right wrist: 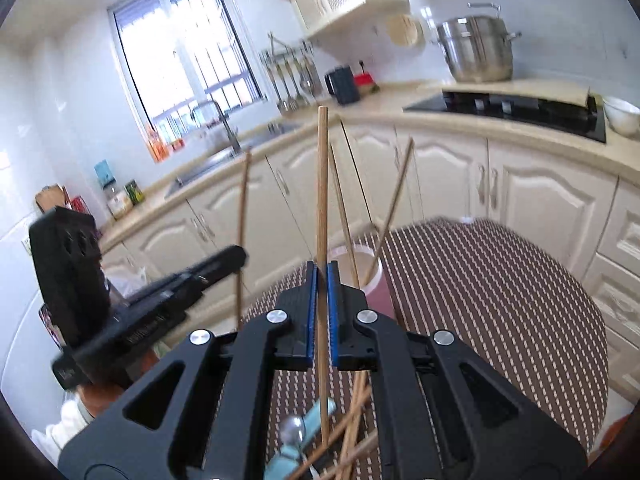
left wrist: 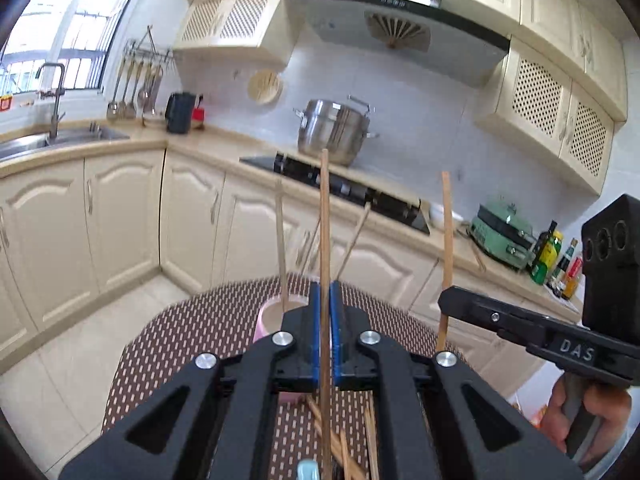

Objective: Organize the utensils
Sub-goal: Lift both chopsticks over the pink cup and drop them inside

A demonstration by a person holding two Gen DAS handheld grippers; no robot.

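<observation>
The left gripper (left wrist: 325, 300) is pinched on a dark wooden chopstick (left wrist: 325, 220), which stands upright between its blue pads (left wrist: 314, 332) and rises toward twelve o'clock in the left wrist view; the right gripper (right wrist: 322, 280) is likewise pressed onto a paler chopstick (right wrist: 322, 184), also upright between its pads; each gripper shows in the other's view, the right one at about three o'clock (left wrist: 448, 300) with its chopstick (left wrist: 447, 240) sticking up through the tip, the left one at about nine o'clock (right wrist: 236, 258) with its thin stick (right wrist: 242, 220); a hand (left wrist: 580, 416) grips the right handle at four o'clock; just beyond the left gripper's tip stands a pink cup (left wrist: 272, 316) on the woven brown mat (left wrist: 192, 340) covering the counter, with several chopsticks (left wrist: 280, 240) leaning out of it; in the right wrist view the cup (right wrist: 366, 264) sits at about one o'clock of the gripper tip, sticks (right wrist: 394, 196) fanning from its mouth; loose chopsticks (right wrist: 352, 440) lie in a heap on the mat at six o'clock, beside a pale blue-handled utensil (right wrist: 304, 428) with a metal end, partly hidden by the gripper body.
</observation>
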